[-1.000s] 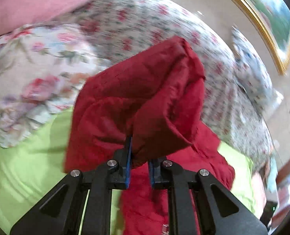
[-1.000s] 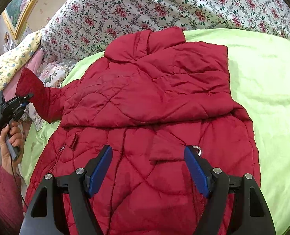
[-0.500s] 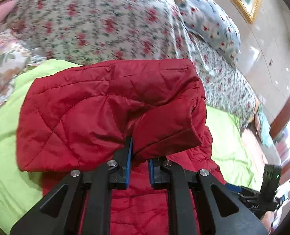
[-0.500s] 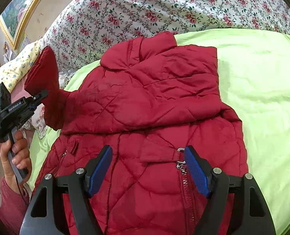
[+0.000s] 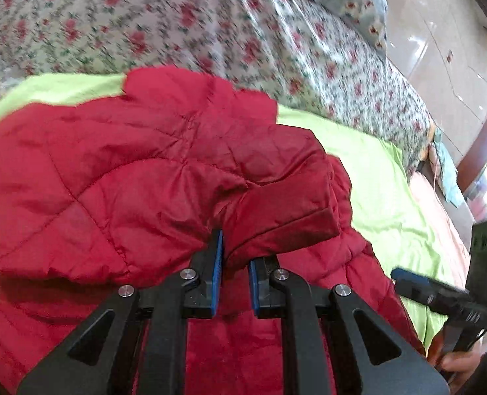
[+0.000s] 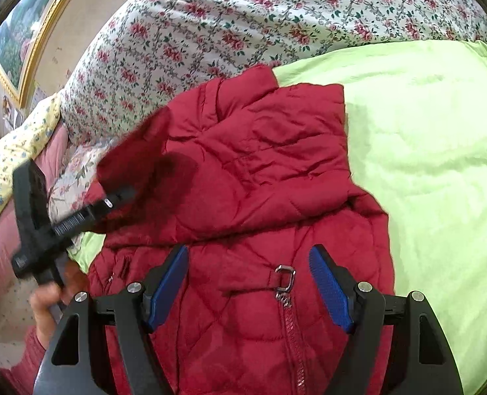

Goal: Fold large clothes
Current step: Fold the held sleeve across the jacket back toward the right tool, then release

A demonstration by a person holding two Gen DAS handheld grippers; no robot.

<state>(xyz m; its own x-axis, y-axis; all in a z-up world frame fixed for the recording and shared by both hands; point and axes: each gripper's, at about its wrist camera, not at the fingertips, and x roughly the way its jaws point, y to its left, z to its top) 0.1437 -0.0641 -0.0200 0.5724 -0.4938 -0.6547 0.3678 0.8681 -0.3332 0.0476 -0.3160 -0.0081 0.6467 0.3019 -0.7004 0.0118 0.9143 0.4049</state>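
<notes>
A red quilted jacket (image 6: 243, 177) is spread front-up on the lime-green bedsheet (image 6: 424, 151), its collar toward the floral quilt (image 6: 230, 26). The cuff of one sleeve (image 5: 276, 204) is clamped between the closed jaws of the left gripper (image 5: 232, 260) and is held above the jacket's chest. The right gripper (image 6: 248, 283) is held with jaws wide apart and empty, above the zipper pull (image 6: 284, 278). The sleeve fold appears to be in hand; next, the cuff would need to be laid flat across the chest and released.

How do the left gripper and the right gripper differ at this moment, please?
The left gripper is shut on the red jacket's sleeve; the right gripper is open and holds nothing. The left lifts fabric; the right hovers over the zipper pull. Both have blue pads.
</notes>
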